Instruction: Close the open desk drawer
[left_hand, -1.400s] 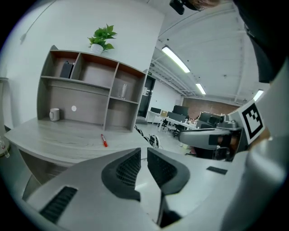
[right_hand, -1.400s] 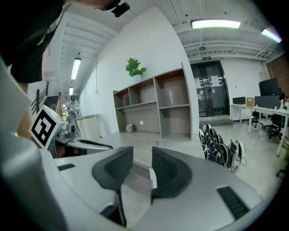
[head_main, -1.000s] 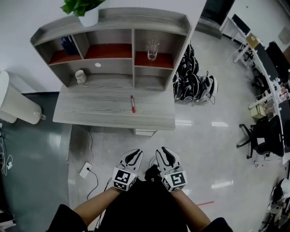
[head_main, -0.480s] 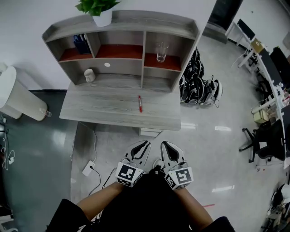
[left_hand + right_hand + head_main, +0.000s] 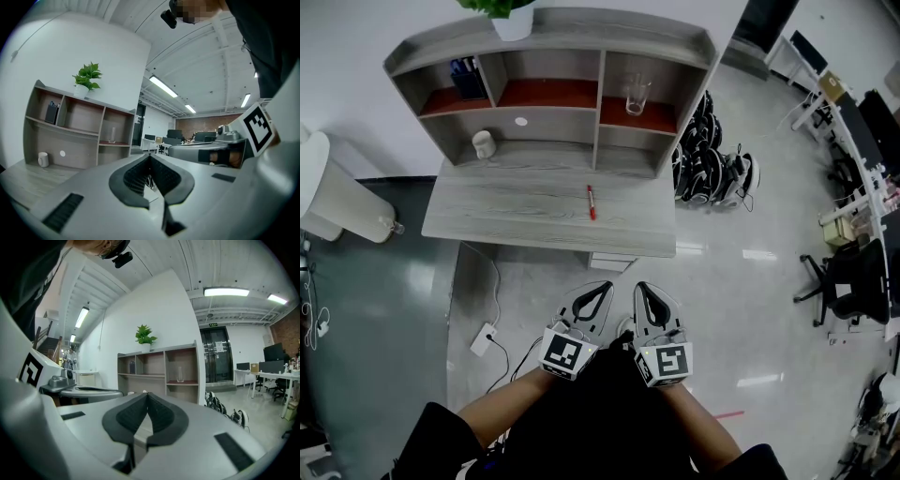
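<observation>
The drawer (image 5: pixel 612 263) front would best be met squarely by closed tips and pushed straight in, level, so that it is not skewed. The left tool (image 5: pixel 602 287) and right tool (image 5: pixel 640 287) are held side by side at lower centre, jaws pressed together, nothing gripped. The pale drawer is seen jutting from under the grey counter's (image 5: pixel 506 220) front edge, just above the tips, apart from them
</observation>
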